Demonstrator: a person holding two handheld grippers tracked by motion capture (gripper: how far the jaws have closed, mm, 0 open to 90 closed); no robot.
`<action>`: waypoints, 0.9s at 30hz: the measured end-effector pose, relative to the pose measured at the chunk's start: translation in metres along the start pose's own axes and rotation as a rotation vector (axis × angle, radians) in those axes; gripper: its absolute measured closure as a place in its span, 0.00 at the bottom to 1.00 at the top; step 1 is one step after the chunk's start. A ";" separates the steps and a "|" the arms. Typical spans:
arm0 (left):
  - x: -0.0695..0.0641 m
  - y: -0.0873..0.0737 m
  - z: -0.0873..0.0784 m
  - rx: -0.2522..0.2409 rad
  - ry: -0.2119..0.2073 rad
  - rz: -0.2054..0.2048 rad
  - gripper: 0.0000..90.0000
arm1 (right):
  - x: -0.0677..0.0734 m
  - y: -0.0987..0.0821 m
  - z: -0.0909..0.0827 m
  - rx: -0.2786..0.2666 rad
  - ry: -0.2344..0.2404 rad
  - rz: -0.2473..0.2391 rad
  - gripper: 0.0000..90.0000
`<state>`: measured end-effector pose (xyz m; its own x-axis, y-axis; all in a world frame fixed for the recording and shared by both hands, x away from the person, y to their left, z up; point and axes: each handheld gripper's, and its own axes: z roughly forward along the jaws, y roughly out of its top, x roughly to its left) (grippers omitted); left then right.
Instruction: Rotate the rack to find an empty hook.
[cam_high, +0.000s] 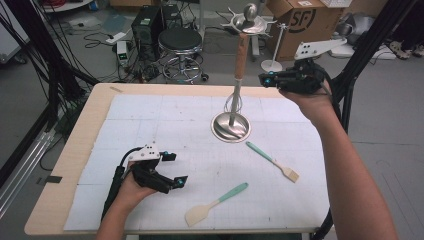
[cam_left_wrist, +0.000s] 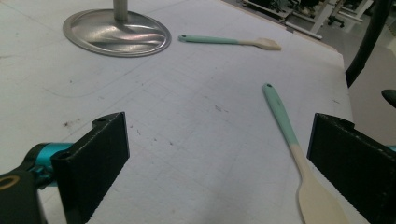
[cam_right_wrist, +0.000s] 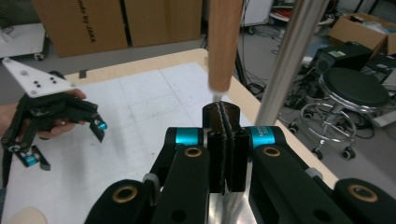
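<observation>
1. Beside the stand's pole (cam_right_wrist: 289, 56), well above the bench (cam_high: 75, 150), holds the right gripper (cam_high: 264, 79) roughly level and aims it at the whisk (cam_high: 241, 55), at the lower end of its wooden handle.
2. Keeps that gripper's fingers (cam_right_wrist: 218, 140) pressed flat together, with nothing pinched between them; in the right gripper view the handle (cam_right_wrist: 224, 42) sits just past the tips, close but seemingly not touching.
3. Leaves the whisk upright along the stand (cam_high: 231, 127), handle up and wires down near the round metal base, apparently hung from the arms at the top, so it needs no grip to stay put.
4. Probably chooses closed fingers for nudging or steadying the handle rather than grasping it; a judgement only.
5. Parks the left gripper (cam_high: 177, 168) low over the white mat at the near left, fingers (cam_left_wrist: 100, 158) spread wide and empty, clear of the other arm's working room.
6. Points it toward the mint-handled spatula (cam_left_wrist: 285, 126), which lies flat just beside one finger, likely the next thing to pick up.
7. Leaves the pastry brush (cam_high: 272, 161) flat on the mat, near the base and apart from the spatula (cam_high: 215, 205), so each can be reached singly.
</observation>
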<state>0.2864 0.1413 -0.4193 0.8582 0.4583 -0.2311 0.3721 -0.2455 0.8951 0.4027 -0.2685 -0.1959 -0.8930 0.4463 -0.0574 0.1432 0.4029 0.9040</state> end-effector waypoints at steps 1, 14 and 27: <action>0.000 0.000 0.000 0.001 0.000 0.002 0.07 | -0.001 0.003 -0.001 -0.004 -0.002 0.004 0.99; -0.001 0.000 0.001 0.012 -0.008 0.012 0.07 | -0.016 0.038 -0.012 -0.036 -0.077 0.020 0.99; -0.001 0.000 0.000 0.000 -0.010 0.004 0.07 | -0.029 0.056 -0.027 -0.067 -0.139 0.057 0.99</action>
<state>0.2859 0.1408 -0.4190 0.8632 0.4488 -0.2312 0.3686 -0.2473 0.8961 0.4255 -0.2801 -0.1320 -0.8159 0.5751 -0.0595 0.1589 0.3219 0.9334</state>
